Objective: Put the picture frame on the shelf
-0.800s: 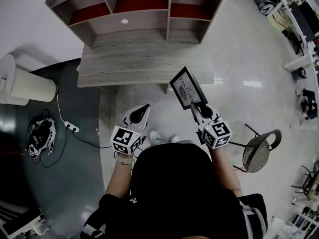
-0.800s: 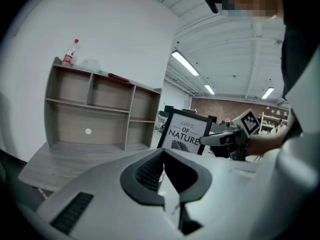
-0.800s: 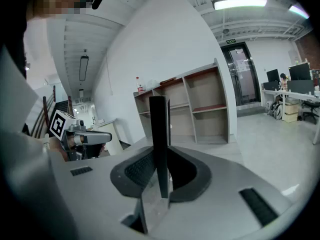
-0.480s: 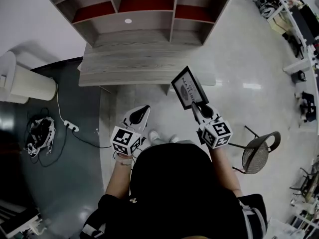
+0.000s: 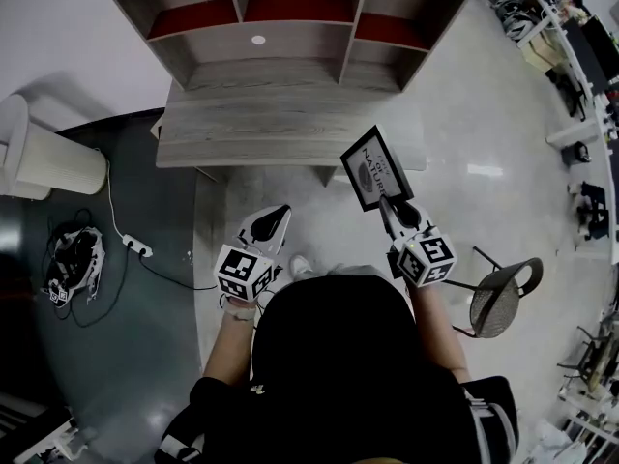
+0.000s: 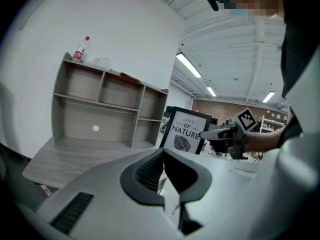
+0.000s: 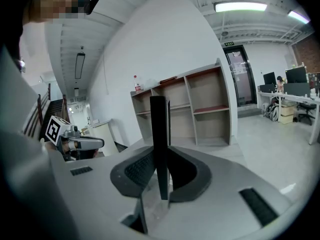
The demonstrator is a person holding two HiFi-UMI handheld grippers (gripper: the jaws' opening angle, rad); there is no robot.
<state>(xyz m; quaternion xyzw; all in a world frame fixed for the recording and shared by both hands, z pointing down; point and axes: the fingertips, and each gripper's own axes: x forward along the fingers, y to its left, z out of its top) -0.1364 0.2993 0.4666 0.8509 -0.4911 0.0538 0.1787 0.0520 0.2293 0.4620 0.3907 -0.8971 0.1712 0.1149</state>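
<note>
View from above a person with dark hair (image 5: pixel 324 341) standing on a pale glossy floor (image 5: pixel 464 114), facing a grey wood-grain table (image 5: pixel 271 129). An open grey wooden shelf unit with red-backed upper compartments (image 5: pixel 280 27) stands on the table's far side.

The right hand-held gripper (image 5: pixel 386 201) is clamped on the lower edge of a black picture frame holding a white print that reads "LOVE OF NATURE" above a leaf drawing (image 5: pixel 376 167). The frame is in the air, tilted, in front of the table's near right edge and well short of the shelf unit. In the right gripper view the frame (image 7: pixel 159 134) is seen edge-on, upright, pinched between the two dark pads of the right hand-held gripper (image 7: pixel 160 176).

The left hand-held gripper (image 5: pixel 280 213) is held low to the left of the frame, over the floor just in front of the table. In the left gripper view the jaws of this hand-held gripper (image 6: pixel 164 154) are narrowed to a close with nothing between them; beyond them the frame (image 6: pixel 187 131) faces the camera.

A red-capped bottle (image 6: pixel 81 49) stands on top of the shelf unit at its left end. A dark mesh chair (image 5: pixel 503 296) stands at the person's right. A white cylindrical object (image 5: pixel 48 158) and loose cables (image 5: pixel 73 264) lie to the left.
</note>
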